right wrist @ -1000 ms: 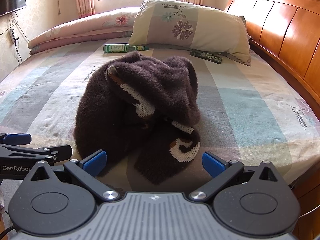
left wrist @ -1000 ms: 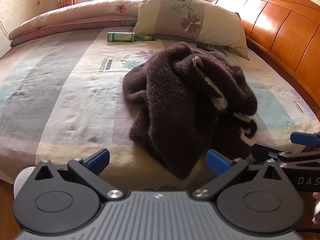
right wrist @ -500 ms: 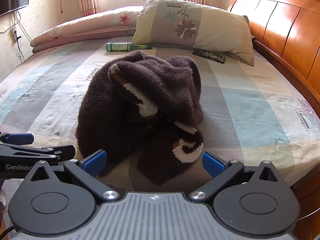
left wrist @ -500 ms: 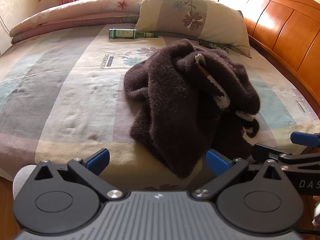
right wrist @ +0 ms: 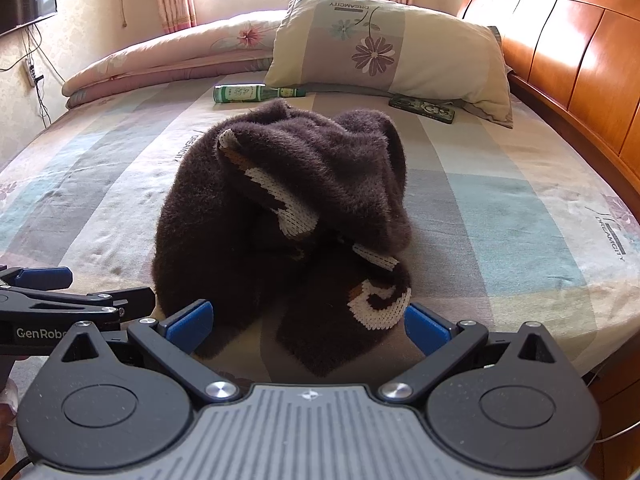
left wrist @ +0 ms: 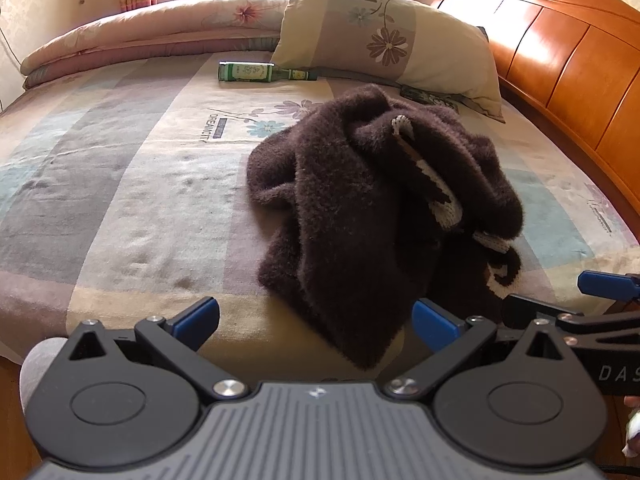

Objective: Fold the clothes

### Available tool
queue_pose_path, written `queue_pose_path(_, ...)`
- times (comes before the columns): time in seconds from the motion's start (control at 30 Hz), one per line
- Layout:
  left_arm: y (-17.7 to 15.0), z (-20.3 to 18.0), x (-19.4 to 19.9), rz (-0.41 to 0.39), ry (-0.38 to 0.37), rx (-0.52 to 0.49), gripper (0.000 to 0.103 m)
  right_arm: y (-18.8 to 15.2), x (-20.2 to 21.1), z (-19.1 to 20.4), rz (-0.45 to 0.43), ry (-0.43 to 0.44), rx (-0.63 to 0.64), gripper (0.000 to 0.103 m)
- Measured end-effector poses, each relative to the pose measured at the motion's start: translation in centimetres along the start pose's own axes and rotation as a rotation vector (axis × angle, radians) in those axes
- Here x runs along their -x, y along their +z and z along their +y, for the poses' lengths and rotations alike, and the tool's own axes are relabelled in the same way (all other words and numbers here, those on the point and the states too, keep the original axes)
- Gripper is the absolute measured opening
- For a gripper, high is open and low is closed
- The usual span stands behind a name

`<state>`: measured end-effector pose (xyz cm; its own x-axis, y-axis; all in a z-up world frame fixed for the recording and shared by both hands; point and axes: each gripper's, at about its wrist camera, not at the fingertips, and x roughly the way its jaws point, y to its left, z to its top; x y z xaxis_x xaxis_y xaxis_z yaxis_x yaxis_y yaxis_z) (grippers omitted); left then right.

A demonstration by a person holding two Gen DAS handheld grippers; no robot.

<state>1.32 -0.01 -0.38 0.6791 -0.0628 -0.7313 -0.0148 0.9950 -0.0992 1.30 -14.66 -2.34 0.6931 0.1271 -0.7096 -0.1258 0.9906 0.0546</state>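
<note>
A dark brown fuzzy sweater (left wrist: 360, 208) with white knit trim lies crumpled in a heap near the front edge of the bed (left wrist: 120, 184). The same sweater (right wrist: 280, 208) fills the middle of the right wrist view. My left gripper (left wrist: 316, 320) hovers open just short of the heap's front-left flap, with nothing between its blue pads. Level with the heap's front hem, my right gripper (right wrist: 306, 322) is also open and holds nothing. Each gripper shows at the edge of the other's view.
A green glass bottle (left wrist: 256, 72) lies on its side behind the sweater. A flowered pillow (left wrist: 384, 36) leans at the back right, a small dark box (right wrist: 422, 106) in front of it. A rolled quilt (left wrist: 140, 36) lines the far edge, and a wooden headboard (left wrist: 568, 60) runs along the right.
Both grippers have edged a little forward toward the sweater and stay open. The sweater has not moved.
</note>
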Motion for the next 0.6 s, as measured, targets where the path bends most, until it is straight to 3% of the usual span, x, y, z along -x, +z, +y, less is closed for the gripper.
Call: queue_pose_path(0.6,1.5,-0.4,-1.5,0.027,-0.013,0.001,0.102,1.2,-1.4,-0.9,-0.014,0.033,-0.007,0.103)
